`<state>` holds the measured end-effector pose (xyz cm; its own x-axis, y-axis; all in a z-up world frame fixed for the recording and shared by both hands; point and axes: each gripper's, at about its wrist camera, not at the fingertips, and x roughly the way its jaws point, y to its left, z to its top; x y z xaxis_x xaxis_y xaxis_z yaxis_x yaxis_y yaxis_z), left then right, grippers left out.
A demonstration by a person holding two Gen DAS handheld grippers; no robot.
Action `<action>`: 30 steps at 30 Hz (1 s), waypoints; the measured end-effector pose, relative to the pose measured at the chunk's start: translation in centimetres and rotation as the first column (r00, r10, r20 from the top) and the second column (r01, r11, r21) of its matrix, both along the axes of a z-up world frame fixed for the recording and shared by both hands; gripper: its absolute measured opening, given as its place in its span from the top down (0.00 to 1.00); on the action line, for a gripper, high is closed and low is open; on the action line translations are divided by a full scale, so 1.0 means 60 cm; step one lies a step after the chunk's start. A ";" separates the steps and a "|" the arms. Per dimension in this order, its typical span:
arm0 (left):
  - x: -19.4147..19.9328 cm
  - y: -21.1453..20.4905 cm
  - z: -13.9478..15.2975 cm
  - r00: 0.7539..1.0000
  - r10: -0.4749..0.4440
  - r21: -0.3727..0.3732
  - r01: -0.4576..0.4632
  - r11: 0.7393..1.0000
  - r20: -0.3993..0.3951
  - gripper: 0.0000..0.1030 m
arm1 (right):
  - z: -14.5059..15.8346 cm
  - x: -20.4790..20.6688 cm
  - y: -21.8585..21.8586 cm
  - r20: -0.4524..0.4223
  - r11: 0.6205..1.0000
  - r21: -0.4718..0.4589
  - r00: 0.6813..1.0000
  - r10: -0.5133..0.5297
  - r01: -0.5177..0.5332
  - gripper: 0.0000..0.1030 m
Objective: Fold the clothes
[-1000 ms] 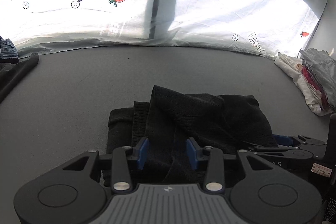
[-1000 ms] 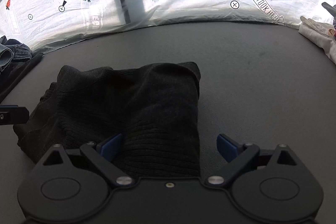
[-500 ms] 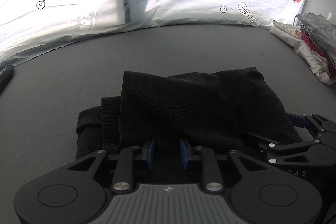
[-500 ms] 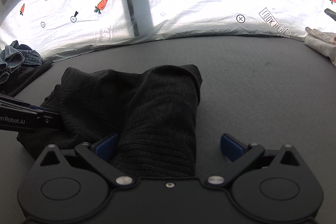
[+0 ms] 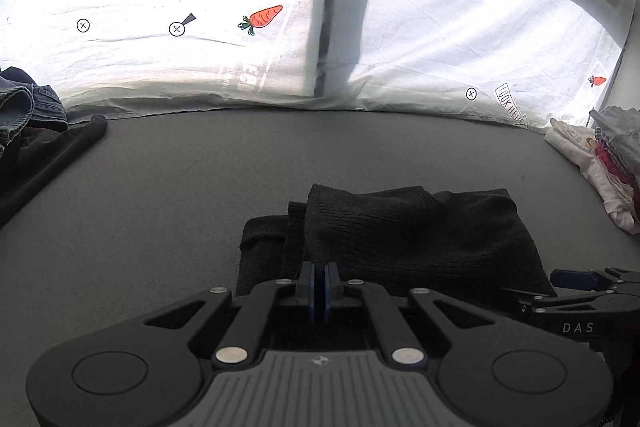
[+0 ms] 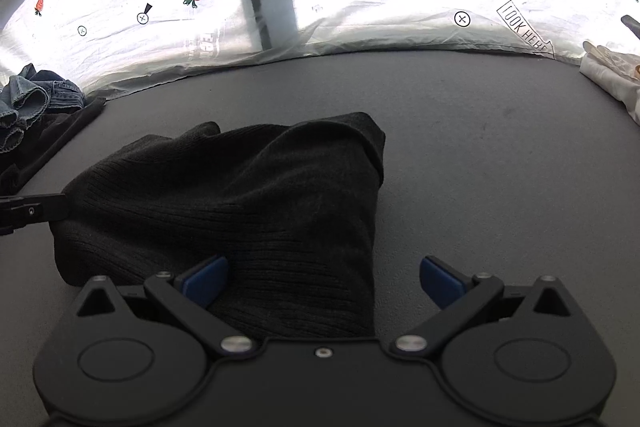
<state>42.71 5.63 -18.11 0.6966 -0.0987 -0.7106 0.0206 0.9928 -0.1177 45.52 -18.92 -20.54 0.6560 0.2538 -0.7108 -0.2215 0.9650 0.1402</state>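
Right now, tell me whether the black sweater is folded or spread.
Folded: the black sweater sits as a compact, layered bundle on the grey table.

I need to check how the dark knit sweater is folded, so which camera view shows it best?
The right wrist view: the dark knit sweater fills the middle of the frame, with its top surface and far edge visible. The left wrist view shows it lower and smaller, its near edge hidden behind the shut left tool, though the stacked layers at its left edge show there.

Black ribbed sweater (image 6: pixel 248 195), carrot-printed white sheet (image 5: pixel 200 59).
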 end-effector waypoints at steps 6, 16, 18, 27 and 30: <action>-0.003 0.034 0.002 0.995 0.097 -0.059 -0.098 0.993 -0.017 0.69 | -0.004 0.001 0.004 -0.026 0.999 -0.039 1.000 0.007 -0.008 0.00; 0.052 0.042 0.032 0.998 0.016 -0.066 -0.012 0.998 0.066 0.36 | -0.009 0.005 0.008 -0.048 0.998 -0.068 0.999 0.004 -0.007 0.00; 0.076 0.024 0.024 0.997 -0.046 -0.032 0.048 0.998 0.064 0.36 | -0.009 0.008 0.007 -0.052 0.998 -0.064 0.999 0.008 -0.011 0.00; 0.143 -0.018 -0.025 0.993 -0.116 -0.031 0.117 0.993 0.028 0.54 | -0.015 0.019 0.000 -0.073 1.000 -0.026 0.997 0.011 -0.013 0.00; 0.141 -0.007 -0.031 0.998 -0.061 -0.067 0.063 0.996 0.035 0.92 | -0.019 0.021 -0.004 -0.082 1.000 -0.007 0.997 0.004 -0.004 0.00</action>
